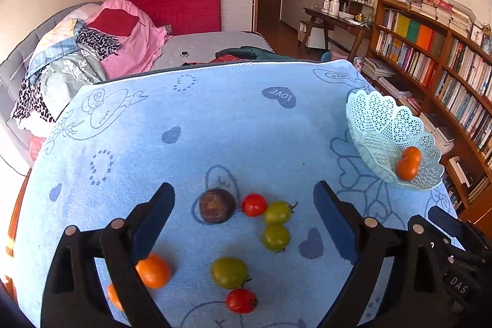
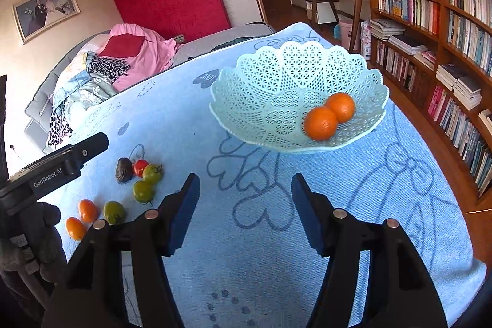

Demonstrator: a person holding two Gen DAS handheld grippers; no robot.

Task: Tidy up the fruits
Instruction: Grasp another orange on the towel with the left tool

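Left wrist view looks down on a blue cloth (image 1: 233, 125) with loose fruits. The left gripper (image 1: 243, 205) has its jaws wide apart and holds nothing. Its figure rose over the last moment, but now it seems nearly settled. Between and under the jaws lie a dark fruit (image 1: 216, 205), two red tomatoes (image 1: 253, 204) (image 1: 241, 300) and three green tomatoes (image 1: 276, 212) (image 1: 275, 237) (image 1: 229, 272). One orange (image 1: 153, 270) is just beside the left finger, and a second orange (image 1: 113, 295) is half hidden behind that finger.

Right wrist view shows the basket (image 2: 276, 73), a pale lattice bowl at the far right part of the cloth. Two oranges (image 2: 320, 123) (image 2: 340, 107) already sit inside it and touch each other. The right gripper (image 2: 244, 186) is about half open and also empty; only bare cloth is between its jaws, and the basket is a little ahead of it. The loose fruits are well apart from the basket, to the left.

My judgement is that the task is at an early stage. Two oranges are put away, and eight pieces are left on the cloth: two oranges, five tomatoes and the dark fruit. If the oranges go first, the next pick would be one of the two near the left finger. Whether the other fruits go in the same basket I cannot tell; no second container is visible.
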